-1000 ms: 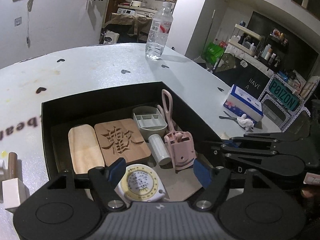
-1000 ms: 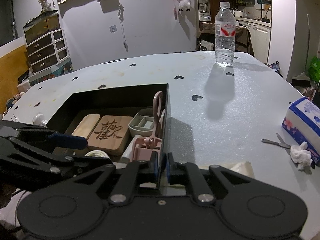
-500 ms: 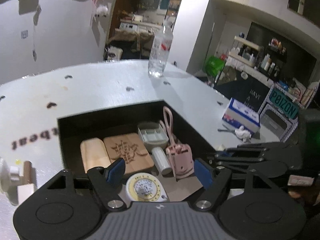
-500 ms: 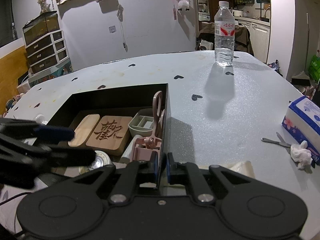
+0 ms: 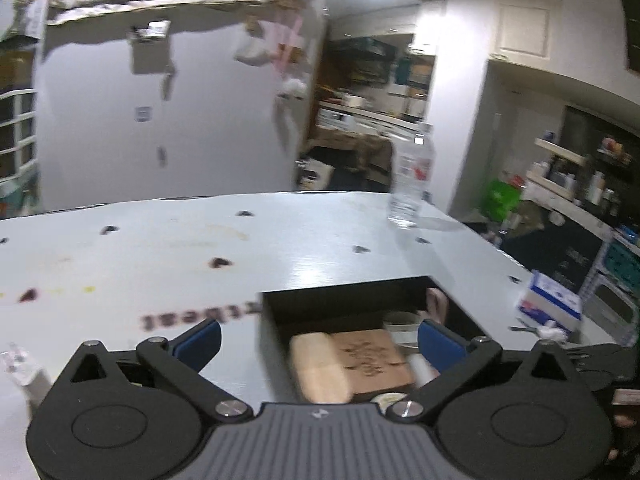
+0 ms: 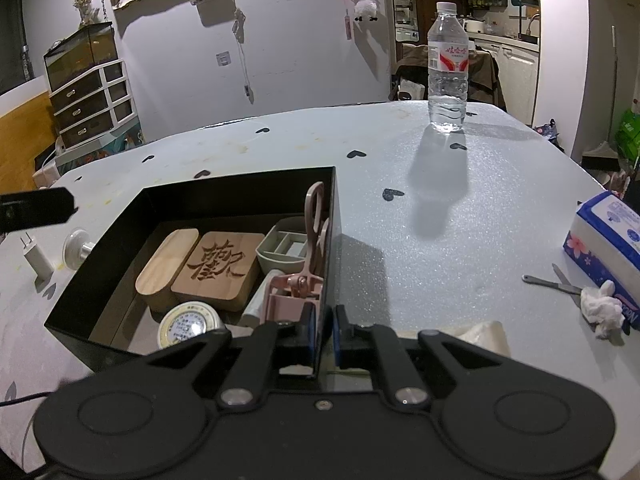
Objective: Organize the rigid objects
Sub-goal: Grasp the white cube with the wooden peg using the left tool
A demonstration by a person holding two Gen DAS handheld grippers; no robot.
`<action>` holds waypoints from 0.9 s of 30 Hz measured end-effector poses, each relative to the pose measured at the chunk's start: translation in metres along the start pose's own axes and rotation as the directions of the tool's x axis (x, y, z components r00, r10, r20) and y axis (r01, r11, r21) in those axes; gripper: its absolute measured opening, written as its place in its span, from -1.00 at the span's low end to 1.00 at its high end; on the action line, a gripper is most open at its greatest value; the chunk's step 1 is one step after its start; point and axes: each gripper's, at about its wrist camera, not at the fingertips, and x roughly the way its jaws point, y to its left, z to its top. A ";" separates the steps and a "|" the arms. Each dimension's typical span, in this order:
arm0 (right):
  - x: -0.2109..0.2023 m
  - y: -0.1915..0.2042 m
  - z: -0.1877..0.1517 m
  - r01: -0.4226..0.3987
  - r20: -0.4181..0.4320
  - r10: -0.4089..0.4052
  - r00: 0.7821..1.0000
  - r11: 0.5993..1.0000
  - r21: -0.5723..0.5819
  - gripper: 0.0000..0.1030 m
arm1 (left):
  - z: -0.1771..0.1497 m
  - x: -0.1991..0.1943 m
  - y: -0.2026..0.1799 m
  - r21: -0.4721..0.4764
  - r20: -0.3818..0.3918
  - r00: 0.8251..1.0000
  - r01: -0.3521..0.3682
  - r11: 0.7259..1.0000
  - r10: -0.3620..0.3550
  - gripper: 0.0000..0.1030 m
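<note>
Right gripper point(image 6: 323, 332): jaws clenched on the near right wall of the black box point(image 6: 240, 190), one pad inside and one outside the wall. The box rests on the pale counter point(image 6: 460, 216), which is printed with small dark hearts.

Box contents, left to right in the right wrist view: a plain wooden block point(image 6: 166, 260); touching it, a carved wooden block point(image 6: 220, 264) bearing an incised character; a grey divided tray point(image 6: 286, 246); pink scissors point(image 6: 314, 216) leaning upright against the right wall; a pink holder point(image 6: 290, 298) at the near right corner; a white cylinder point(image 6: 256, 304) beside it; a round tape measure point(image 6: 188, 326) at the near edge.

Left gripper point(image 5: 318, 344): jaws released and spread wide, empty, above the left part of the box; this view is motion-blurred.

Outside the box: a plug point(image 6: 34, 256) and a white knob point(image 6: 78, 248) to its left; a water bottle point(image 6: 447, 68) standing well beyond it; a tissue pack point(image 6: 608, 240), a metal tool point(image 6: 552, 284) and a crumpled tissue point(image 6: 602, 308) at the right.
</note>
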 end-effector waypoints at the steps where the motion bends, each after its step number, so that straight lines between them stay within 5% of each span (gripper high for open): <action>1: 0.000 0.000 0.000 0.001 -0.001 -0.001 1.000 1.000 -0.001 -0.83 | -0.001 0.000 0.004 -0.003 0.001 1.000 -0.023 1.000 0.023 1.00; 13: 0.001 0.000 0.001 0.007 -0.002 -0.007 1.000 1.000 -0.002 -0.83 | -0.035 -0.004 0.059 -0.141 -0.066 0.976 -0.217 0.966 0.210 0.95; 17: 0.002 0.001 0.001 0.012 -0.004 -0.012 1.000 1.000 -0.004 -0.83 | -0.044 0.003 0.070 -0.185 -0.113 0.969 -0.237 0.954 0.219 0.55; 27: 0.002 0.002 0.000 0.015 -0.004 -0.015 1.000 1.000 -0.005 -0.83 | -0.047 0.040 0.074 -0.187 -0.177 0.963 -0.237 0.953 0.205 0.11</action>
